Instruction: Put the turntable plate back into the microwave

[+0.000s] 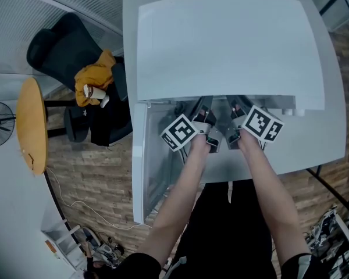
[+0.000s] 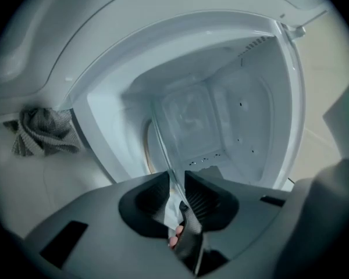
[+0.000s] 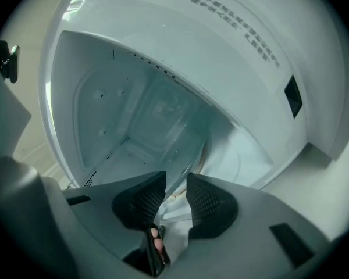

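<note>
Holding plate (image 2: 186, 115) inside the microwave (image 1: 227, 45) cavity, near rim at my jaws, the rest straight ahead. Left gripper (image 2: 177, 176) is clamped on the rim. Right gripper (image 3: 175, 179) jaws sit slightly apart round the rim, not pressing, I think. Both hands are equally near. Door (image 1: 141, 173) hangs open on the left, cloth (image 2: 43, 131) outside; nothing blocks.

Grey grippers (image 2: 174, 183) (image 3: 173, 185), black ribbed pads (image 2: 205, 199), square-marker cubes (image 1: 179, 132)
</note>
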`<state>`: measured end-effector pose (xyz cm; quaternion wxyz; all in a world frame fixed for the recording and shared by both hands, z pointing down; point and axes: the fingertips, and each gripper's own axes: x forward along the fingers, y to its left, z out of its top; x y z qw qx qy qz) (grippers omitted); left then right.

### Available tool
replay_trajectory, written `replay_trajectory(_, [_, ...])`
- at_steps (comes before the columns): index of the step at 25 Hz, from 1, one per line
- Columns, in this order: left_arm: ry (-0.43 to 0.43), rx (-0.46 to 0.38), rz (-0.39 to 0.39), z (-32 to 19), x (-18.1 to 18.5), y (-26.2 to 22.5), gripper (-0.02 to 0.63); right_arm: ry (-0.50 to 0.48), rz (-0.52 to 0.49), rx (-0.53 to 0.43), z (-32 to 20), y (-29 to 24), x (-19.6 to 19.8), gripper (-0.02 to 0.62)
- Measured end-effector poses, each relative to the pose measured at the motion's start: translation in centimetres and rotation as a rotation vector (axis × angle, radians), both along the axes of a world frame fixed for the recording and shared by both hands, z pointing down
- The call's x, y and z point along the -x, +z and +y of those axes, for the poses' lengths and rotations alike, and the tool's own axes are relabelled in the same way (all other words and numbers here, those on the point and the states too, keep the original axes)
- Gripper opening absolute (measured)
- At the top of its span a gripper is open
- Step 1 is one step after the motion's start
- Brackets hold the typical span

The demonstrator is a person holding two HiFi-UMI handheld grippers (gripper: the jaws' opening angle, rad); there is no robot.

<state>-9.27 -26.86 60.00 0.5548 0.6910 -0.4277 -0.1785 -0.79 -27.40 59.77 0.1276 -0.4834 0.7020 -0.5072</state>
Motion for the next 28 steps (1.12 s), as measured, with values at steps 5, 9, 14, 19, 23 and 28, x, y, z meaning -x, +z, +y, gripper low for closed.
replay_trajectory(5, [-0.057,0.020,0.068,-0.3,-0.1,0.2,0.063,-0.010,0.000,0.013,0.2,0.4,-0.2,0.118])
replay_trajectory(9, [-0.092,0.028,0.093,-0.8,0.2,0.3,0.055,-0.058,0.026,0.016,0.7,0.4,0.2,0.138])
replay_trajectory(14, [-0.116,0.051,0.092,-1.1,0.7,0.9,0.052,-0.071,-0.010,0.024,1.3,0.7,0.5,0.121])
replay_trajectory(19, [-0.085,0.068,0.040,-1.2,0.7,0.9,0.065,-0.040,-0.058,0.011,1.0,0.2,0.4,0.098])
replay_trajectory(23, [-0.057,0.084,-0.033,-0.8,0.9,0.9,0.080,-0.011,-0.070,0.013,0.6,0.0,0.7,0.081])
replay_trajectory(28, [-0.060,0.112,-0.035,-0.3,1.1,1.1,0.078,0.020,-0.058,0.031,0.2,0.3,0.5,0.074])
